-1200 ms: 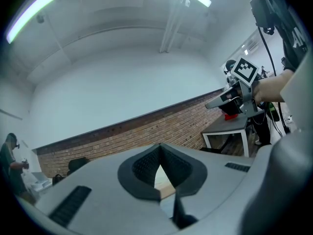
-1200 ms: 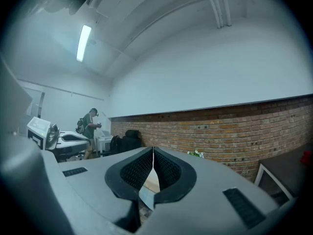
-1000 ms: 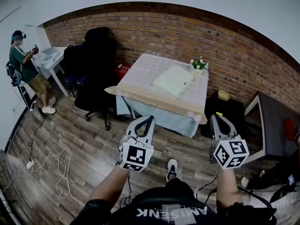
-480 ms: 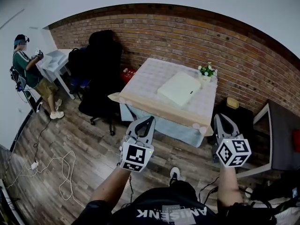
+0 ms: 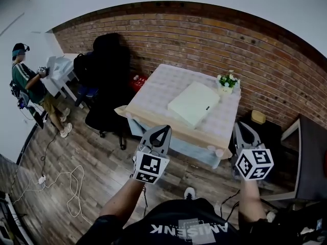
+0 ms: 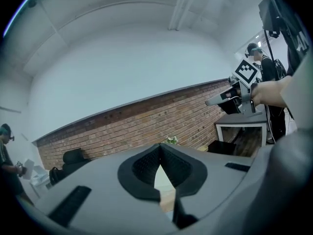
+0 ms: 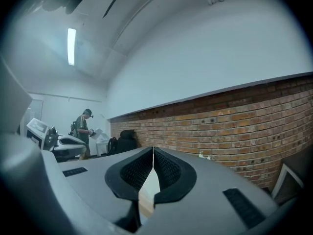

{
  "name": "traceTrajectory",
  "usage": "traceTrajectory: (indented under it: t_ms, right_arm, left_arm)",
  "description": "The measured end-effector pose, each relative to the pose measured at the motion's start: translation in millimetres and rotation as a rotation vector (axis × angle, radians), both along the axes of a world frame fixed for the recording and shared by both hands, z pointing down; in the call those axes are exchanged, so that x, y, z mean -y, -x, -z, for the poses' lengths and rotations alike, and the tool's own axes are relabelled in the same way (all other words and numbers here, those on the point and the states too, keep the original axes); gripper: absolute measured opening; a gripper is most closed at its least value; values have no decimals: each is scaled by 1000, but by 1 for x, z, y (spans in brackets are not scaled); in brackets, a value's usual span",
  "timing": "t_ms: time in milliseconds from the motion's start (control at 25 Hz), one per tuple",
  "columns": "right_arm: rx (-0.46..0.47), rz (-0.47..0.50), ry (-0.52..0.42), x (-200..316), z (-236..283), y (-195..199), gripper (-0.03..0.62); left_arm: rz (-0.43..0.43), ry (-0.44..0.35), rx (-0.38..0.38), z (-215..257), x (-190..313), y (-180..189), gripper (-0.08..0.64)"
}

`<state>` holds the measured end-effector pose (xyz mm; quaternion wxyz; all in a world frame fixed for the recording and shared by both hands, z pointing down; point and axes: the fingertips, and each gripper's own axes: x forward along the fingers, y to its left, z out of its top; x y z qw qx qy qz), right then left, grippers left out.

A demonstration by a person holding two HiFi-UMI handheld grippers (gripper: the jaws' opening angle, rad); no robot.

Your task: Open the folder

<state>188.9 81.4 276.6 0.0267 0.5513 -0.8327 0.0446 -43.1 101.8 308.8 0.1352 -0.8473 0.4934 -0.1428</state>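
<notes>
- Left gripper point(image 5: 165, 129), hand-held: jaws pressed together, nothing between them, marker cube facing the head camera, tip short of the table's near edge.
- Right gripper point(image 5: 239, 126), hand-held: jaws likewise together and empty, held beside the left one, near the table's right front corner.
- Folder point(image 5: 194, 104): pale, closed, lying flat and askew on the table, right of centre, well apart from both grippers.
- Table point(image 5: 168, 120): draped in a light patterned cloth, wooden strip along the near edge, set against the brick wall point(image 5: 204, 40).
- Flower pot point(image 5: 228, 81): small, white blooms, at the table's far right corner, just beyond the folder.
- Office chair point(image 5: 110, 60): black, left of the table, against the wall.
- Person point(image 5: 25, 80): far left, standing at a small white desk point(image 5: 59, 65).
- Cable point(image 5: 56, 180): white, looped loosely on the wooden floor point(image 5: 102, 157), lower left.
</notes>
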Motion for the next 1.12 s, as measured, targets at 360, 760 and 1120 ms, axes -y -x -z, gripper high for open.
traceTrajectory:
  t_ms: [360,760,1120]
  right_arm:
    - [29,26,7,79,-7,-43,41]
    - [19,3,47,143,-26,-55,41]
    - [-9,-83,73,199,-44,-36,41]
  left_arm:
    - [24,42,-151,19,89,-26,11]
    - [62,67,-204,18,169,5,12]
    - [-39,142,-274,-21,240,35,12]
